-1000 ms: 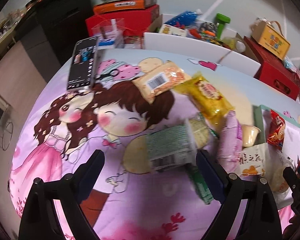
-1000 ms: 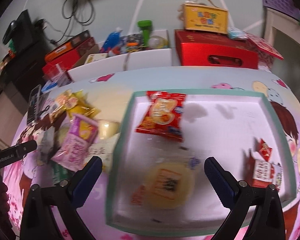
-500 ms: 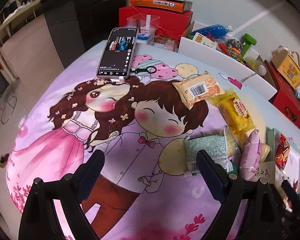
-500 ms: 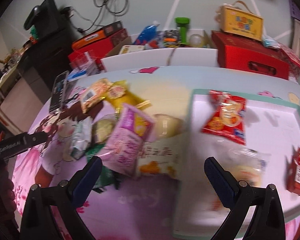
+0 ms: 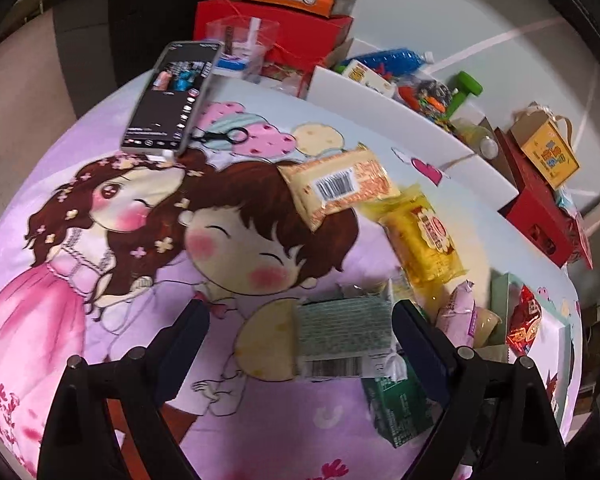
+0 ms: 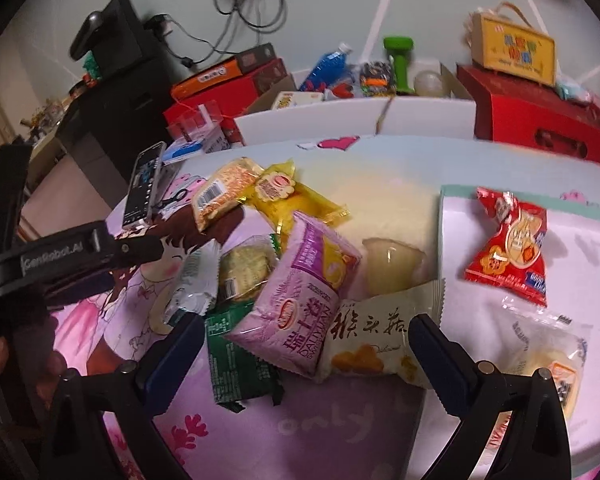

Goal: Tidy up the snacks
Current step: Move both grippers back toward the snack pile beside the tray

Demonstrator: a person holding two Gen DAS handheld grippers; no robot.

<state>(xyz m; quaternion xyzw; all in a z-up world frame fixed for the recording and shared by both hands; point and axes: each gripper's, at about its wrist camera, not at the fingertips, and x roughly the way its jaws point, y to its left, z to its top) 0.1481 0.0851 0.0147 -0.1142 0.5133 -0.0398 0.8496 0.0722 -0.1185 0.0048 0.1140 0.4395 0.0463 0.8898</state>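
Observation:
My left gripper (image 5: 300, 328) is open low over the cartoon cloth. A pale green striped packet (image 5: 344, 328) lies between its fingers, close to the right one. My right gripper (image 6: 304, 336) is open above the snack pile, over a pink-purple packet (image 6: 300, 304) and a white packet (image 6: 372, 340). An orange barcode packet (image 5: 340, 188), a yellow packet (image 5: 428, 236), a dark green packet (image 5: 396, 404) and a jelly cup (image 6: 396, 264) lie around. A green-rimmed white tray (image 6: 500, 196) on the right holds a red packet (image 6: 512, 248) and a clear-wrapped pastry (image 6: 548, 352).
A phone (image 5: 172, 96) and small scissors (image 5: 220, 136) lie at the cloth's far left. Behind the table stand red boxes (image 5: 284, 32), a white box of clutter (image 5: 400, 108) and a yellow gift box (image 6: 516, 48). The left gripper's black frame (image 6: 60, 260) sits left of the pile.
My right gripper has swung left from above the tray to the snack pile. My left gripper has rolled and come closer to the pale green packet. Both stay open.

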